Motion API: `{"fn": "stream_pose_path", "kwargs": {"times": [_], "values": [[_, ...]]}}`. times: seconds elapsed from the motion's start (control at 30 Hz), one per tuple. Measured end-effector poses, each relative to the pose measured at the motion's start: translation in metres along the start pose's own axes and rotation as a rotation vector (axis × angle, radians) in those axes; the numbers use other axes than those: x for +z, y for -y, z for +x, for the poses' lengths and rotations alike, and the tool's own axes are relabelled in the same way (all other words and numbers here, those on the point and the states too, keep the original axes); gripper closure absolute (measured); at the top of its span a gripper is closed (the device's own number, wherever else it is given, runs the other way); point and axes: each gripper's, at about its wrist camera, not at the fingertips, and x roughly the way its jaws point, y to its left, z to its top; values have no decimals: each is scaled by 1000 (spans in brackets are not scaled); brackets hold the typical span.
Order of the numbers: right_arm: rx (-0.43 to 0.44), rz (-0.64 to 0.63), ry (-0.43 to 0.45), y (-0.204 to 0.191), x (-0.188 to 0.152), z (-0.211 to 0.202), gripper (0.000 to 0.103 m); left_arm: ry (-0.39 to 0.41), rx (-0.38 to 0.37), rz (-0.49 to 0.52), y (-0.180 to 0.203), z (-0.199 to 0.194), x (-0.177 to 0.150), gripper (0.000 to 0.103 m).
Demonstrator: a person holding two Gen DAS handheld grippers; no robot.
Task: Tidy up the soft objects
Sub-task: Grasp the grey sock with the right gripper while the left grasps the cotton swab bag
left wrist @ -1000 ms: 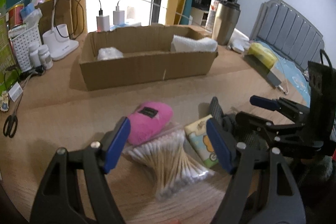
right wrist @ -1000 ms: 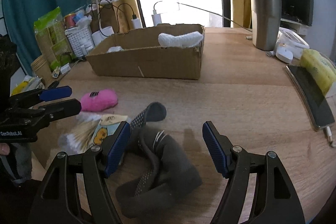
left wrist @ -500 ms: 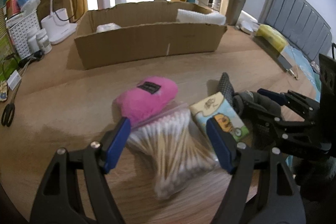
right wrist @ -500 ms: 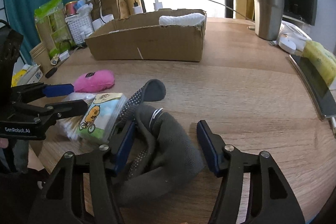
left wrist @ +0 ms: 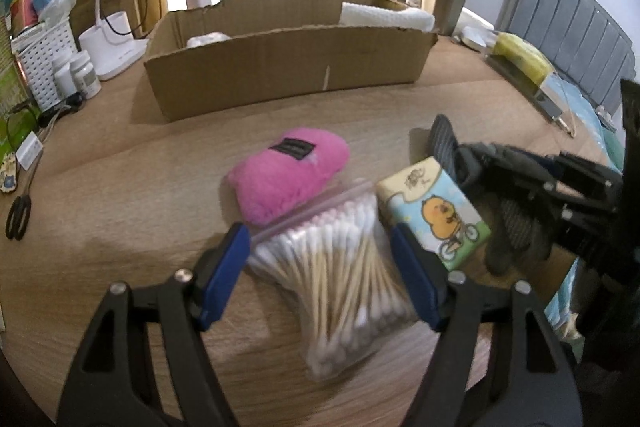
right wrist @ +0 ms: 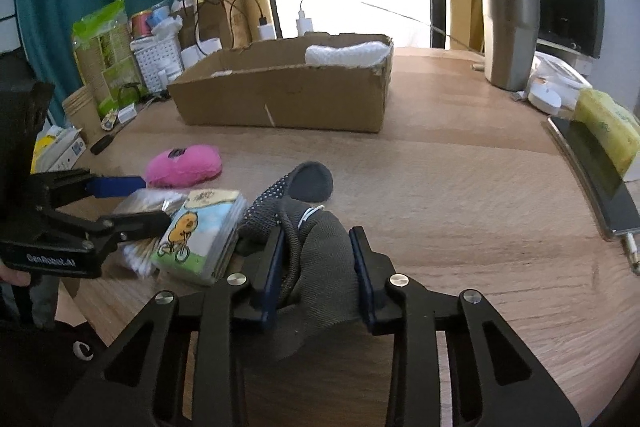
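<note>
My right gripper [right wrist: 318, 239] is shut on the dark grey socks [right wrist: 320, 251], which still rest on the table; the socks also show in the left wrist view [left wrist: 516, 227]. My left gripper [left wrist: 320, 247] is open, its fingers on either side of a bag of cotton swabs [left wrist: 340, 279]. A pink plush [left wrist: 290, 173] lies just beyond the bag, and a tissue pack with a duck print [left wrist: 436, 211] lies to its right. The cardboard box [left wrist: 288, 67] stands further back and holds a white towel [left wrist: 386, 17] and a small white item [left wrist: 208, 39].
A steel tumbler [right wrist: 510, 31] and a water bottle stand at the back right. A phone [right wrist: 592, 175] and a yellow pack [right wrist: 608, 123] lie near the right edge. A white basket [left wrist: 44, 55], pill bottles, a lamp base and scissors [left wrist: 18, 215] are at the left.
My right gripper has come down and closed on the socks. My left gripper has moved forward and down so that its fingers straddle the cotton swab bag.
</note>
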Motion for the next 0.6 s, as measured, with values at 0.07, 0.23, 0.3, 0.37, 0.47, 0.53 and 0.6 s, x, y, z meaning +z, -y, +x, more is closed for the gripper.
{"fn": "stream_pose_path", "kwargs": {"times": [0.07,0.23,0.3,0.37,0.47,0.53,0.6], "values": [[-1,2,11,2,3,-2,69,4,1,-1,0,-1,0,38],[-3,-3,33,3,8,-7,69,25,-41,-21,-4,-7,-1,47],[-6,-6,38,2,10,-8,69,38,-50,-22,-4,-11,-2,48],[-4,-6,41,3,11,-9,69,46,-50,-20,-3,-14,-3,49],[-2,-5,47,2,12,-9,69,85,-51,-8,-2,-22,-3,49],[0,-5,49,1,14,-9,69,104,-48,-2,-2,-26,-1,49],[0,-8,53,0,15,-10,69,108,-55,-9,-4,-27,0,49]]}}
